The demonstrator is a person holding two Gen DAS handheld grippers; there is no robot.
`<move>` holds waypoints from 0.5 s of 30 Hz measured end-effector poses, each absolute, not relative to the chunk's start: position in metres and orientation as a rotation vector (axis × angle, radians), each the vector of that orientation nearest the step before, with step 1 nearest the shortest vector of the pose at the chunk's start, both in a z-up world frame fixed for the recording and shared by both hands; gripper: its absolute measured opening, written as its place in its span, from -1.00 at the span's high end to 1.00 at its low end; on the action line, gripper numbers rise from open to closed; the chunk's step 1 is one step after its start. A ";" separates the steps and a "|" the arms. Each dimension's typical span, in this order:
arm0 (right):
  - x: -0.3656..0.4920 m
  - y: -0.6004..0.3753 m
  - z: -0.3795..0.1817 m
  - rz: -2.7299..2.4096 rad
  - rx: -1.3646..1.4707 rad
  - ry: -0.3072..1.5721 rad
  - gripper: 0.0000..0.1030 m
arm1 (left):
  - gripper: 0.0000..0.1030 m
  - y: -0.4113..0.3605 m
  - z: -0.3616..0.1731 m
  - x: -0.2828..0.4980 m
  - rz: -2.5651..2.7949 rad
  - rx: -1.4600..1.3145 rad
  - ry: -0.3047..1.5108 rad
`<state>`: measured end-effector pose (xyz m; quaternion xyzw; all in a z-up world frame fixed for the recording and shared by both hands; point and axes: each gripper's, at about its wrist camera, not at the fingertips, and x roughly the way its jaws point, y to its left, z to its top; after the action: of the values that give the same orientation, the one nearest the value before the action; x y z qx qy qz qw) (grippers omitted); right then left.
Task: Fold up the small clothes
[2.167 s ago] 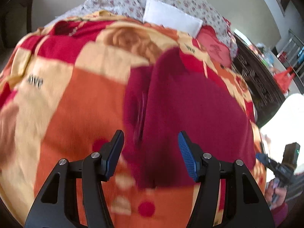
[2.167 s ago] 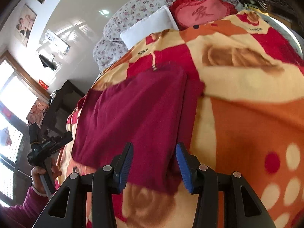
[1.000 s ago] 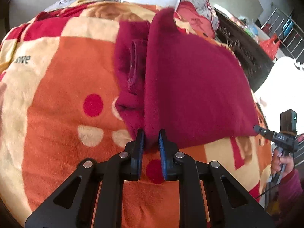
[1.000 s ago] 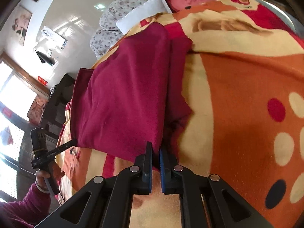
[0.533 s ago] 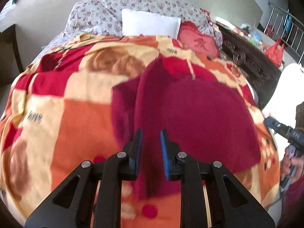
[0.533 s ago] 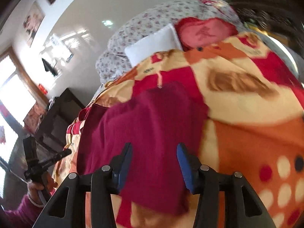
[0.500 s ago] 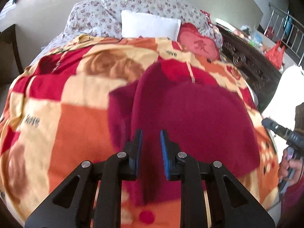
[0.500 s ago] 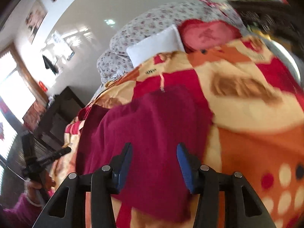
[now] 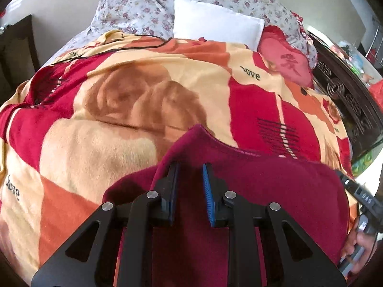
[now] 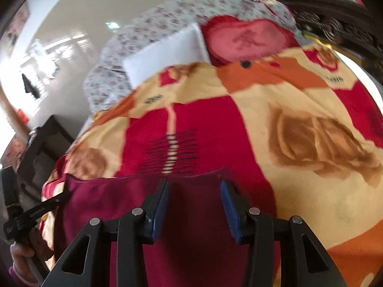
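My left tongs (image 9: pixel 190 191) stand slightly apart over the dark maroon knit garment (image 9: pixel 275 191); the cloth peaks up just ahead of the blue pads (image 9: pixel 207 191), but whether any fabric sits between them I cannot tell. My right tongs (image 10: pixel 195 211) stand wide apart, clamped on nothing, above the same garment (image 10: pixel 191 239) near its far edge. The garment lies spread at the near edge of the bed, on the fleece blanket patterned in orange, red and cream blocks (image 9: pixel 119 124); its far hem runs roughly straight across both views. In the left view a second layer shows at its left side, so at least one fold appears made. I judge the task partly done: the piece is still broad, and further folds and flattening seem to remain. Beyond, at the head of the bed, a white rectangular pillow (image 9: pixel 215 24) leans on floral-print bedding (image 9: pixel 134 7), beside a red heart-shaped cushion (image 10: pixel 246 40). Dark carved wooden furniture (image 9: pixel 347 100) flanks the bed's right edge.
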<state>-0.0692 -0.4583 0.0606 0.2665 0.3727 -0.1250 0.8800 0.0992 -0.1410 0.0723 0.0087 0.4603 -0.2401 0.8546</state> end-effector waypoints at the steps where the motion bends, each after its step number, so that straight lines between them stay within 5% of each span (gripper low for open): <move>1: -0.070 -0.461 0.055 -0.261 0.564 0.778 0.20 | 0.62 -0.142 0.071 0.100 -0.505 0.022 0.963; 15: -0.084 -0.444 0.081 -0.253 0.501 0.752 0.20 | 0.62 -0.139 0.076 0.093 -0.500 0.024 0.945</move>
<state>-0.0844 -0.4442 0.0812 0.2412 0.3623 -0.1220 0.8920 0.0927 -0.1394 0.0760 0.0116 0.4502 -0.2382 0.8605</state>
